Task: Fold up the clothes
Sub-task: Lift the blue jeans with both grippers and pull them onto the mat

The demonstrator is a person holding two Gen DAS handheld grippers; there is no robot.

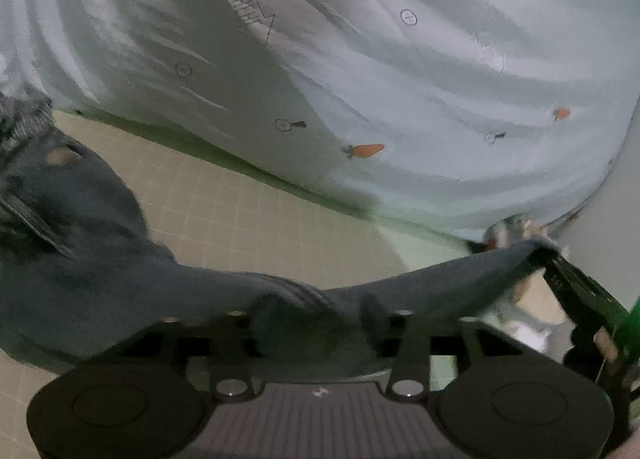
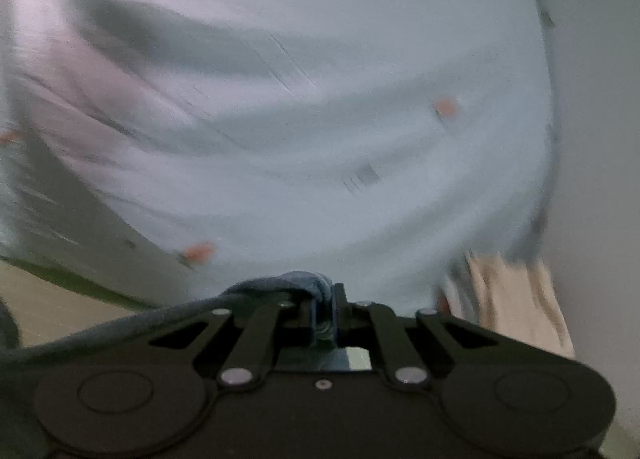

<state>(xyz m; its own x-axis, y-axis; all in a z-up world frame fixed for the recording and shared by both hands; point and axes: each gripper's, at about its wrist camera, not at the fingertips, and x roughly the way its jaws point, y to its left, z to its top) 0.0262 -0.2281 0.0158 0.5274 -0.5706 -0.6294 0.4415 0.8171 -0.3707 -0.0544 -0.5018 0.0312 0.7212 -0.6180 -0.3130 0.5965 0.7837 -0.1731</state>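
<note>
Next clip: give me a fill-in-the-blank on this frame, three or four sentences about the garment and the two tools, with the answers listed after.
1. The dark blue denim garment is stretched between the left tool and the ____ tool.
2. The person's pale blue shirt is printed with small orange ____.
3. The cream cutting mat under the garment is marked with a ____ of lines.
4. The right tool is ____ on a bunched edge of the denim.

Missing words: right; carrots; grid; shut
</note>
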